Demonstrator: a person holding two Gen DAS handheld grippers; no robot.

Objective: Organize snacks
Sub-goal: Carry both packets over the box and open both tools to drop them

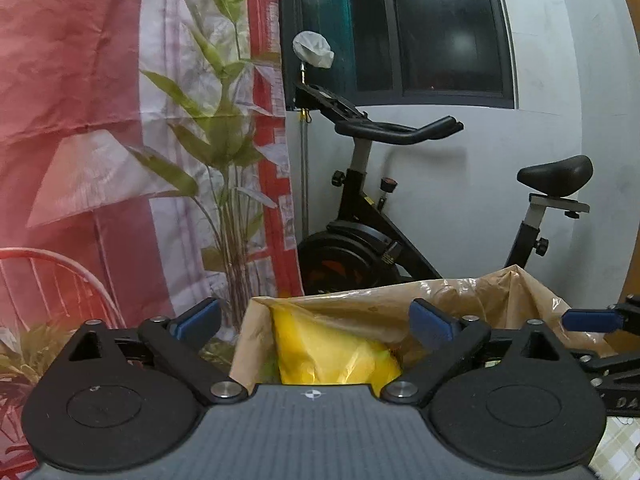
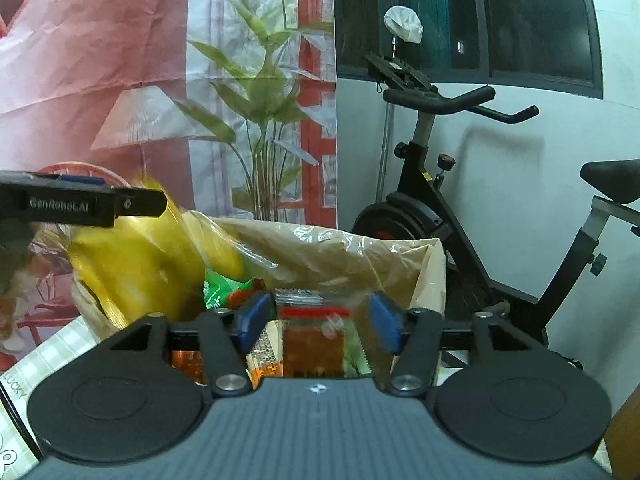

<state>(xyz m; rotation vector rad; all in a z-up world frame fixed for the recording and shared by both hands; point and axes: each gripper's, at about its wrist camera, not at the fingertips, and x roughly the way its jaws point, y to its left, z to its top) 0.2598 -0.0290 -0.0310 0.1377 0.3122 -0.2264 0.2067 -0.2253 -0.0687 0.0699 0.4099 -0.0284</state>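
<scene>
We see the yellow snack bag (image 1: 332, 348) lying inside the brown plastic-lined bag (image 1: 472, 300), just ahead of the left gripper (image 1: 316, 320), whose blue pads stand wide apart and grip nothing. In the right wrist view, the red-and-orange snack packet (image 2: 314, 336) sits between the pads of the right gripper (image 2: 316, 320), which are spread wider than the packet; we cannot tell whether they touch it. A green packet (image 2: 218, 290) lies deeper in the bag. Behind stand an exercise bike (image 1: 380, 216) and a printed curtain (image 1: 120, 120).
</scene>
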